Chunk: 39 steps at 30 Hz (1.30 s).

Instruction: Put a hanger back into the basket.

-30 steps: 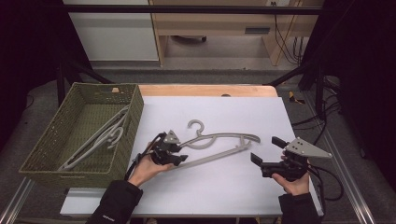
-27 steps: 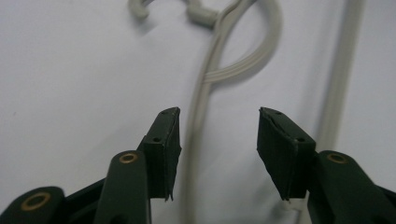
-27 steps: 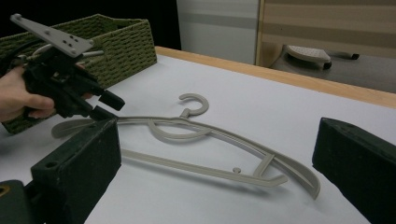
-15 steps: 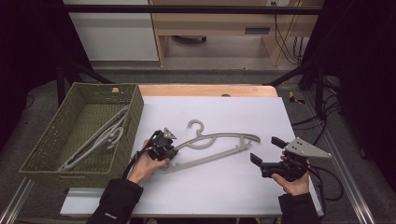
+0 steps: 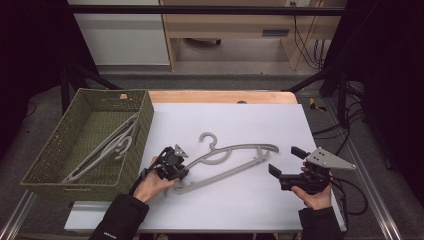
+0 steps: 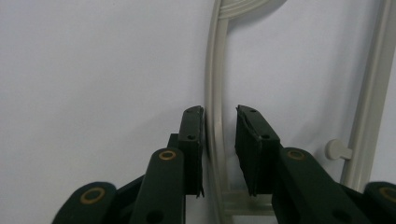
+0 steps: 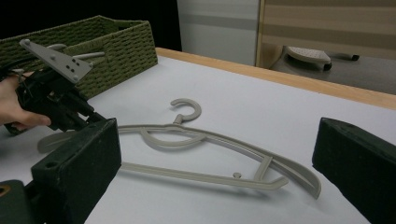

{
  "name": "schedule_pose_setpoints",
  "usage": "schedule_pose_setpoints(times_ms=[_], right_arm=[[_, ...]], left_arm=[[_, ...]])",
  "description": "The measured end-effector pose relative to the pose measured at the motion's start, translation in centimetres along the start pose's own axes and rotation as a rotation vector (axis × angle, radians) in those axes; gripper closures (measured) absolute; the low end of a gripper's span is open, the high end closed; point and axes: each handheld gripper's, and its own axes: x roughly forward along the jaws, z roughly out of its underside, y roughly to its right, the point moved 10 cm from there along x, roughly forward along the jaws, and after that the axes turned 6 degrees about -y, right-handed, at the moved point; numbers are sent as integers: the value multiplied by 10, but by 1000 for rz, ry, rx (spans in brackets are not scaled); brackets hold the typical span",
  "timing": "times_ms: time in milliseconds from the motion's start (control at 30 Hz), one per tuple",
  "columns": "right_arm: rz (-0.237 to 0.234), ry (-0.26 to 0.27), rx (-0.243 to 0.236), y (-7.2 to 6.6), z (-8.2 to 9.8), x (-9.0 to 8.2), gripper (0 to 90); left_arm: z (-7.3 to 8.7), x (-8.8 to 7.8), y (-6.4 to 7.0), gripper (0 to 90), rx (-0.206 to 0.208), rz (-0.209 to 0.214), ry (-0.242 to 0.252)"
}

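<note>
**High view: left gripper closing on the hanger's arm, right one parked wide**

Going from big stuff down. White table [image 5: 235,125] with a green woven basket [image 5: 45,172] at its left edge, and there's already a grey hanger in the basket [image 5: 102,150]. Second grey plastic hanger [image 5: 227,162] lies flat mid-table, hook pointing away from the person.

Left gripper [image 5: 172,167] is at the hanger's left end. Its jaws have just been closing and now straddle the upper arm bar; one pad looks to be touching it, the other has a sliver of gap, so I wouldn't call it clamped yet.

Right gripper [image 5: 285,165] sits well off the hanger's right tip, jaws spread wide, nothing between them.

My take for doing this well: finish the squeeze square on the bar before lifting, since thin plastic will probably swivel in a loose pinch, then lift level and clear the basket wall
</note>
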Motion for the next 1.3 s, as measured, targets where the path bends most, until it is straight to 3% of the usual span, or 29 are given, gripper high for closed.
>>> schedule_pose_setpoints(times_ms=[133, 300, 467, 567, 833, 1100, 1300], right_arm=[[-3, -4, -1, -1, 0, 1, 13], [-4, -1, -5, -2, -1, 1, 13], [1, -2, -3, -1, -1, 0, 13], [-2, -4, -6, -1, 0, 1, 13], [-1, 1, -2, 0, -1, -1, 13], [-2, 4, -1, 0, -1, -2, 13], [-3, 6, -3, 1, -1, -3, 13]], left_arm=[[0, 1, -1, 719, -14, 14, -12], [-1, 1, 0, 743, -5, -8, -25], [-1, 1, 1, 814, -12, -9, -28], [-1, 1, 2, 822, 3, -42, -35], [-2, -9, 6, 828, 10, -63, 15], [-7, -39, 4, 829, -18, -92, 131], [-8, -61, 1, 828, -37, -145, 153]])
